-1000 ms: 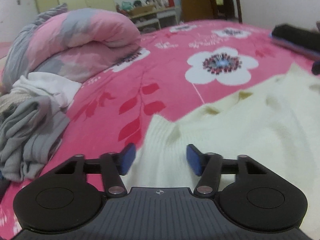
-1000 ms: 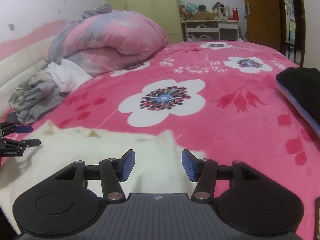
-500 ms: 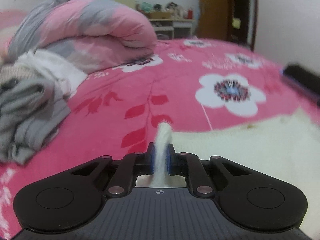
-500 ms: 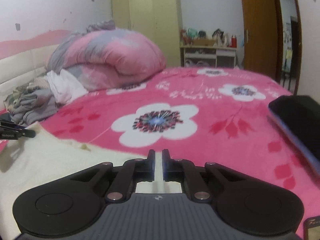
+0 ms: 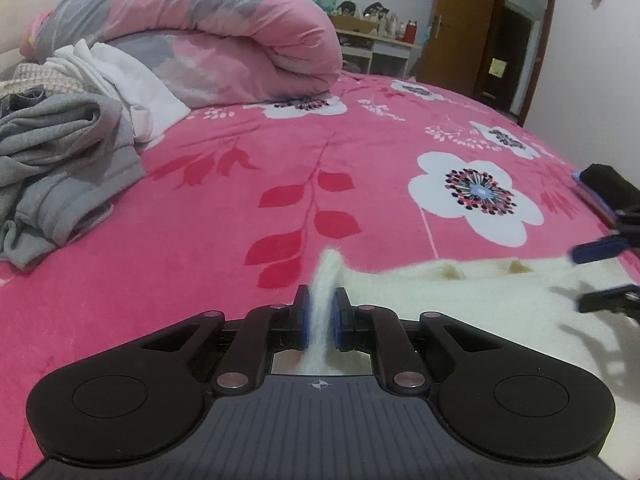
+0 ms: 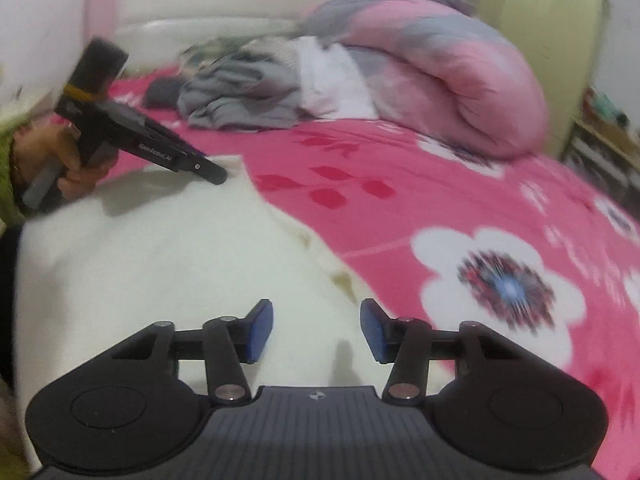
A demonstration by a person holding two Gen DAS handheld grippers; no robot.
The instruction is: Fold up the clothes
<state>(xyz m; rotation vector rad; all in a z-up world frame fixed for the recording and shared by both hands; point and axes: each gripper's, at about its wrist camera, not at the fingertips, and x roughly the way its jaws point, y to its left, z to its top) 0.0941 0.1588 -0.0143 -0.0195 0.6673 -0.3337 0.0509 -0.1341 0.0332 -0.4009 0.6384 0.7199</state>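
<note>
left wrist view: the left gripper (image 5: 322, 314) was clamped on a corner of the cream sweater (image 5: 472, 292), a pinched ridge of knit standing up between its blue pads (image 5: 303, 316). the rest of the sweater lay flat to the tool's right on a pink bedspread (image 5: 224, 216) printed with white flowers and red leaves. ahead and to the left sat a heap of grey clothes (image 5: 60, 152) with a white garment (image 5: 132, 80) against it, and behind them a rolled pink and grey duvet (image 5: 224, 36). far ahead stood a wooden door (image 5: 460, 28) and a white shelf unit (image 5: 380, 46) crowded with small items. at the right edge the right gripper (image 5: 604, 276) showed its fingers apart above the sweater, with a dark folded item (image 5: 608, 188) on the bed just beyond it.

right wrist view, blurred: the right gripper (image 6: 316, 330) was spread wide, its pads empty, over the sweater (image 6: 168, 264), which covered the bed below and to the left of the tool. the garment's edge ran diagonally ahead against the bedspread (image 6: 420, 200). ahead and to the left, a hand (image 6: 80, 164) held the left gripper (image 6: 218, 176), its tip at the sweater's far corner. beyond lay the grey clothes (image 6: 236, 92), the duvet (image 6: 436, 80), a white padded headboard (image 6: 192, 28) and a pale yellow wardrobe (image 6: 548, 20).
</note>
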